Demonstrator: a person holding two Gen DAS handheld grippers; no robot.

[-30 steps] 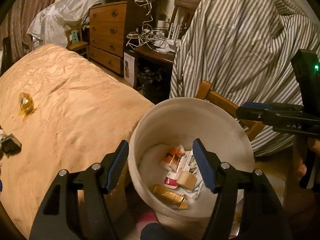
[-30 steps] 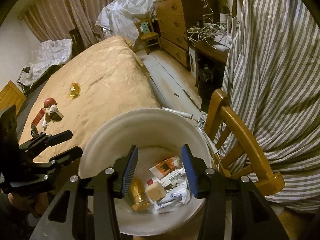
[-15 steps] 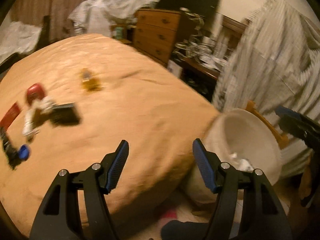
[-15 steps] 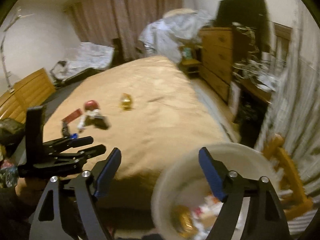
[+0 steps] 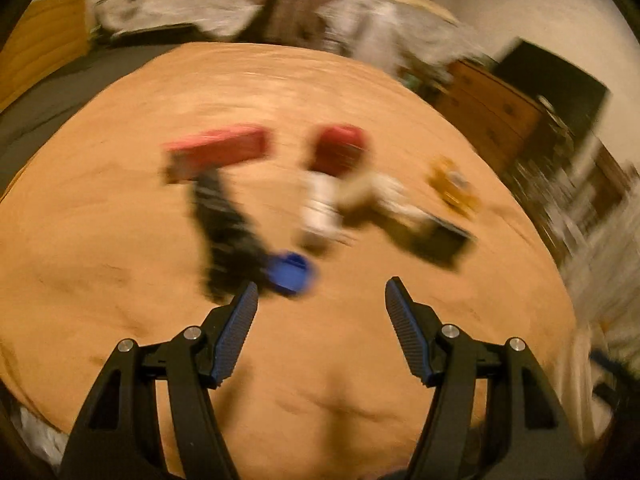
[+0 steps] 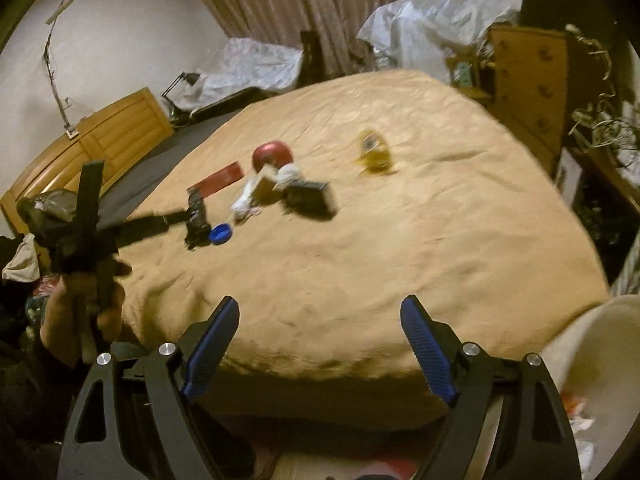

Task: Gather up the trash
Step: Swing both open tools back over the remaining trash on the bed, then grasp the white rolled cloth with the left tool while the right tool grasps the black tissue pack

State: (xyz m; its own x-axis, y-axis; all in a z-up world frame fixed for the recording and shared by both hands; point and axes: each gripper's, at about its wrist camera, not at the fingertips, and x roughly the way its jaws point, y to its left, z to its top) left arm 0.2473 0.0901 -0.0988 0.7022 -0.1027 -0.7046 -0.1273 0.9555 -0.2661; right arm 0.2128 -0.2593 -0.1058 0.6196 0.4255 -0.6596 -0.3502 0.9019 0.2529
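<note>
Trash scattered [image 6: 260, 188] on bed [image 6: 380, 260], bucket [image 6: 592, 344] beside bed's right edge

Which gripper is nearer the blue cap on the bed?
Left. The left gripper hangs open over the bed with the blue cap just beyond its fingertips; the right gripper, also open, hangs back by the bed's edge.

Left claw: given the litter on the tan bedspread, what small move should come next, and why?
Probably ease the left claw forward and down onto the small round blue cap. Its jaws stand open and empty, and the cap is the closest litter ahead, lying beside the black wrapper.
</note>
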